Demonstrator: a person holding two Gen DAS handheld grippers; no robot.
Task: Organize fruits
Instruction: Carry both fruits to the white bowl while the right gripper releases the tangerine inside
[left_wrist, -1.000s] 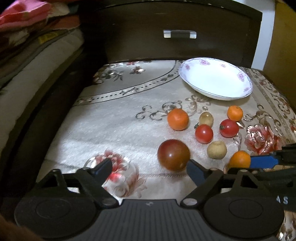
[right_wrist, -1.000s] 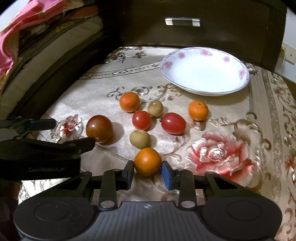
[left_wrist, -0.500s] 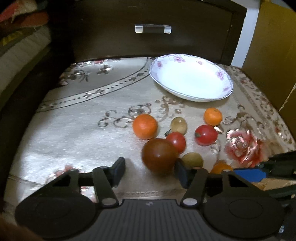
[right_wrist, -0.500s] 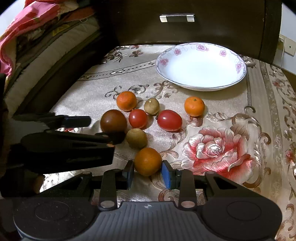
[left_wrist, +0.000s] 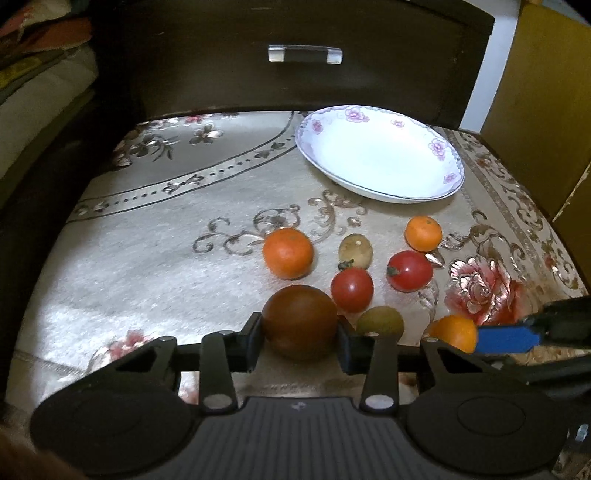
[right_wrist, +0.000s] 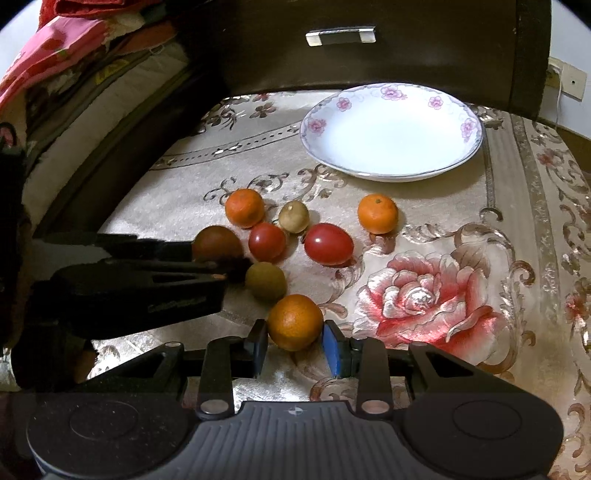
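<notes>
My left gripper (left_wrist: 300, 338) is shut on a large dark red tomato (left_wrist: 299, 321), which rests on the floral cloth. My right gripper (right_wrist: 295, 345) is shut on an orange tangerine (right_wrist: 294, 321) at the near edge of the fruit group. Between them and the white floral plate (right_wrist: 391, 129) lie two more tangerines (right_wrist: 244, 207) (right_wrist: 377, 213), two red tomatoes (right_wrist: 266, 242) (right_wrist: 328, 243) and two small brown fruits (right_wrist: 293, 216) (right_wrist: 266, 280). The plate (left_wrist: 380, 151) holds nothing. The left gripper shows in the right wrist view (right_wrist: 221, 258), hiding part of the dark tomato.
A dark wooden drawer front with a metal handle (left_wrist: 304, 54) stands behind the plate. Folded bedding (right_wrist: 74, 74) is stacked at the left. A yellow-brown panel (left_wrist: 546, 110) stands at the right. The cloth (left_wrist: 147, 240) is bare at the left.
My left gripper moved right and forward to the dark tomato and closed on it. My right gripper stayed shut on the tangerine and shifted slightly.
</notes>
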